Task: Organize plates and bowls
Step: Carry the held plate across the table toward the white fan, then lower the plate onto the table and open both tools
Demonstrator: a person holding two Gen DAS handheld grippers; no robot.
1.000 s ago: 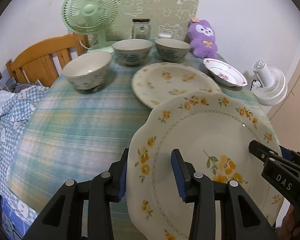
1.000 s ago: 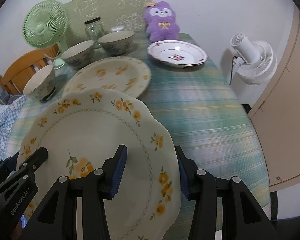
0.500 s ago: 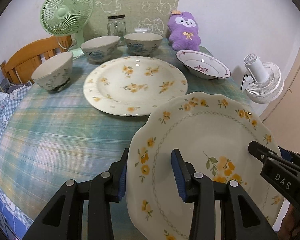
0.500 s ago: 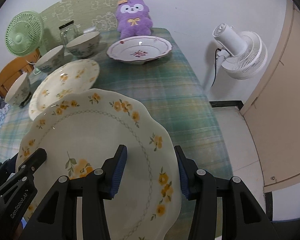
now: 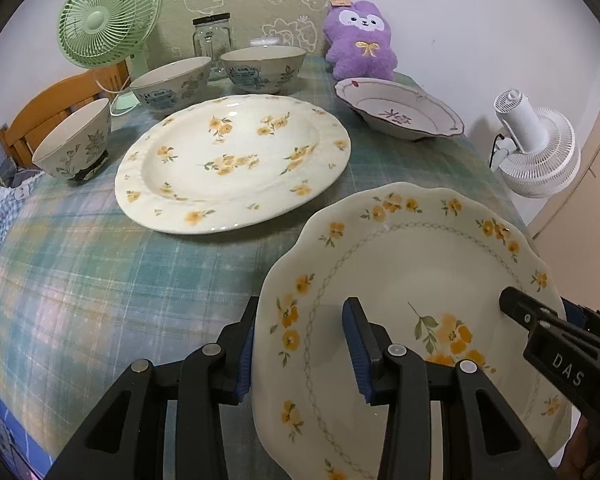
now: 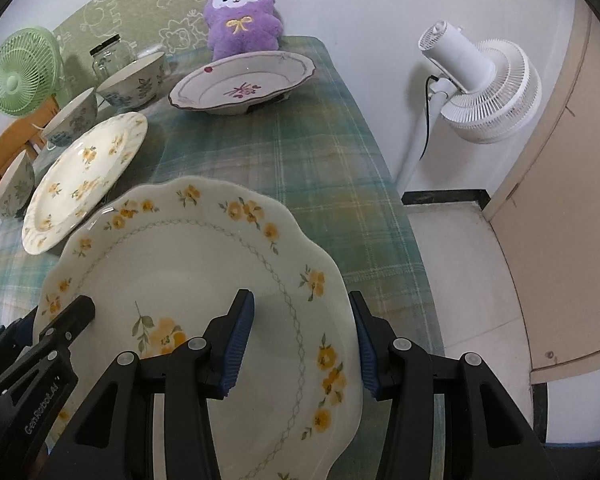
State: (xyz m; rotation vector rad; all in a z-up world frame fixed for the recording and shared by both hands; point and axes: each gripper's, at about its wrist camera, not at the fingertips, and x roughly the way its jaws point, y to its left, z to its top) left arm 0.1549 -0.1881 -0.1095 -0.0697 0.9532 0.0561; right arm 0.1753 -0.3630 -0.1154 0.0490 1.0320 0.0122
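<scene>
Left gripper and right gripper both pinch scalloped plate rims, just beside the oval platter.

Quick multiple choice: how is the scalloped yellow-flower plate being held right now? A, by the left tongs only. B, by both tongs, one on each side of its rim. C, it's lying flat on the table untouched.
B: the left tongs and right tongs each straddle the scalloped plate rim from opposite sides.

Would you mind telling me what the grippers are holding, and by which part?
Both hold the scalloped plate by its rim: the left gripper on its left edge, the right gripper on its right edge.
</scene>
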